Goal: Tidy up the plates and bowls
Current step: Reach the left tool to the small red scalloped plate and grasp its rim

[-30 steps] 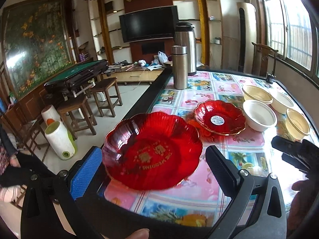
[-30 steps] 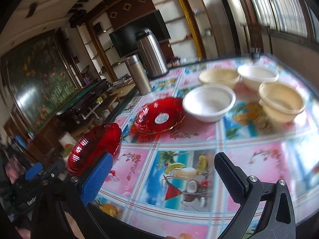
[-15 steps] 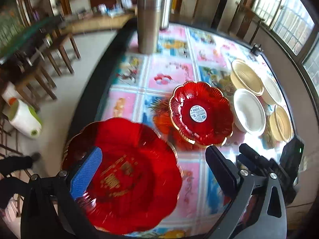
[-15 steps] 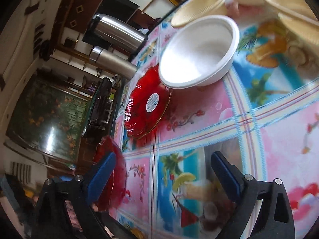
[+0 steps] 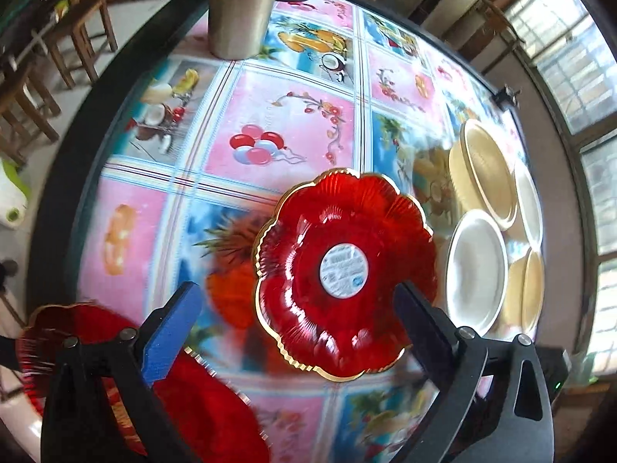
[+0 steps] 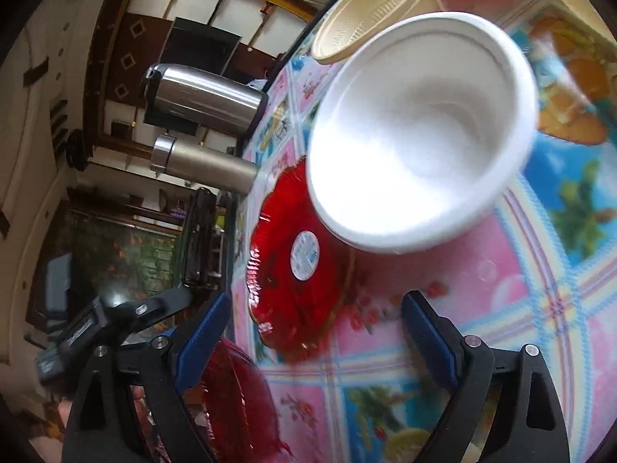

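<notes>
A gold-rimmed red flower plate (image 5: 343,274) with a round sticker lies on the table, right in front of my open left gripper (image 5: 293,308). A larger red plate (image 5: 204,409) lies under the left finger at the near edge. A white bowl (image 5: 476,270) and beige bowls (image 5: 488,171) stand to the right. In the right wrist view the white bowl (image 6: 420,131) is just ahead of my open, empty right gripper (image 6: 312,316), with the flower plate (image 6: 297,266) at its left and the large red plate (image 6: 239,401) below.
Two steel flasks (image 5: 246,4) stand at the table's far edge; they also show in the right wrist view (image 6: 204,96). The table has a dark rim (image 5: 58,193) on the left, with wooden stools (image 5: 34,88) beyond. A second beige bowl (image 5: 528,289) sits at right.
Both grippers have moved forward and tilted down over the table. The flower plate now lies between the left fingers' tips; the white bowl looms larger before the right gripper.
</notes>
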`<action>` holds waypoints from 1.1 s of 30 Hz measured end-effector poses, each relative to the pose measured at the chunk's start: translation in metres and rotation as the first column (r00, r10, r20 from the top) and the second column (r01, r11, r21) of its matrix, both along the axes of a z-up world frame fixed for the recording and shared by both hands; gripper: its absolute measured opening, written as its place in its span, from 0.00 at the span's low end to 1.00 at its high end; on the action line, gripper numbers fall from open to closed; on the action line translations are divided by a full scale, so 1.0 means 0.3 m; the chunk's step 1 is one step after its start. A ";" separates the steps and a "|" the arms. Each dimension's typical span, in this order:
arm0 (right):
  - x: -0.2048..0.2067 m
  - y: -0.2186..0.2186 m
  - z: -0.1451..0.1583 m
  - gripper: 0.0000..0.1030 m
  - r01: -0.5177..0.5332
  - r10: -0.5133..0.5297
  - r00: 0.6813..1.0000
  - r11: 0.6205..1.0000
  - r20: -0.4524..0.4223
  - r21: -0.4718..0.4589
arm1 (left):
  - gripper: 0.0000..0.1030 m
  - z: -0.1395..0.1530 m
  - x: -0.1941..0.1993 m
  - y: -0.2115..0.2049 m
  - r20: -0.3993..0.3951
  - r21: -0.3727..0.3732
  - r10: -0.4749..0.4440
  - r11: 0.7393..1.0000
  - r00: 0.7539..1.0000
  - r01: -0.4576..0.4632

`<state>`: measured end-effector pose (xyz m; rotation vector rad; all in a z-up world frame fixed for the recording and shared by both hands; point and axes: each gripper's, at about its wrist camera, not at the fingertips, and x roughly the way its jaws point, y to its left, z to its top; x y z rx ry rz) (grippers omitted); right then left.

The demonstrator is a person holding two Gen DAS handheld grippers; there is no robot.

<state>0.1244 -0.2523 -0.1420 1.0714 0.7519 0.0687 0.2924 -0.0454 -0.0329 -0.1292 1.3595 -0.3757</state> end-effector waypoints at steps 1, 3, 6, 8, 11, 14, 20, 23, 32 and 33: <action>0.003 0.001 -0.002 0.86 -0.001 0.001 1.000 1.000 0.013 -0.001 | 0.93 -0.006 0.006 0.001 -0.006 -0.017 0.011 1.000 1.000 -0.011; 0.011 0.007 -0.001 0.83 -0.029 0.030 0.999 0.999 0.028 -0.020 | 0.90 -0.022 0.014 0.007 -0.023 -0.068 0.029 0.997 0.999 -0.031; 0.008 -0.003 -0.002 0.83 -0.043 0.042 0.998 0.999 0.041 0.004 | 0.82 -0.053 0.021 0.005 -0.028 -0.086 0.057 0.995 0.998 -0.059; 0.018 -0.008 -0.001 0.83 -0.047 0.046 0.998 0.999 0.046 0.016 | 0.71 -0.081 0.017 0.008 -0.051 -0.107 0.068 0.992 0.996 -0.073; 0.032 -0.009 -0.005 0.75 -0.060 0.058 0.997 0.998 0.058 0.034 | 0.58 -0.098 0.013 0.003 -0.016 -0.075 0.078 0.994 0.997 -0.079; 0.057 -0.012 -0.030 0.64 -0.098 0.093 0.994 0.991 0.057 0.094 | 0.55 -0.093 0.007 0.012 0.005 -0.071 0.097 0.993 0.995 -0.097; 0.076 -0.029 -0.050 0.50 -0.089 0.083 0.995 0.986 0.052 0.139 | 0.23 -0.102 0.004 0.053 0.022 -0.045 0.153 0.987 0.988 -0.151; 0.084 -0.042 -0.071 0.27 -0.065 0.063 0.998 0.987 0.017 0.146 | 0.12 -0.106 0.009 0.050 0.035 -0.004 0.146 0.989 0.989 -0.146; 0.087 -0.056 -0.130 0.09 -0.020 0.027 0.999 0.979 -0.031 0.202 | 0.08 -0.090 0.004 0.001 0.095 0.108 0.087 0.989 0.992 -0.097; 0.090 -0.055 -0.130 0.09 -0.020 0.027 0.999 0.979 -0.030 0.205 | 0.08 -0.080 -0.004 -0.007 0.113 0.120 0.078 0.988 0.991 -0.092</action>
